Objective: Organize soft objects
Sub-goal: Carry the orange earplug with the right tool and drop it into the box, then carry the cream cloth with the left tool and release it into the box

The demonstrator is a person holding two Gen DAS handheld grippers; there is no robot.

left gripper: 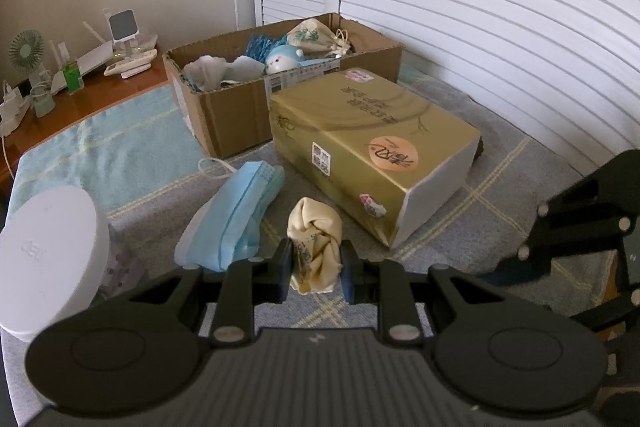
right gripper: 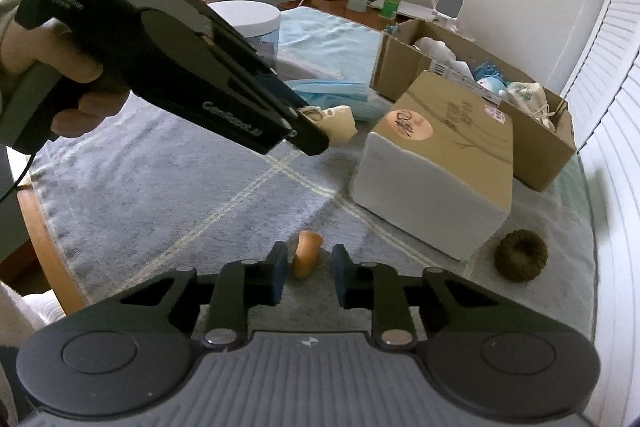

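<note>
Cloth bundle, cream, knotted and probably light and squashy, sits clamped at its near end in the left claw, best held across the knot, while the right claw stands apart around a small orange piece.

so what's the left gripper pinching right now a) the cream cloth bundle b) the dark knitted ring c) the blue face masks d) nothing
a: in the left wrist view the left gripper has its pads pressed on both sides of the cream cloth bundle, while the blue face masks lie apart on the table and the dark knitted ring sits by the gold box.
</note>
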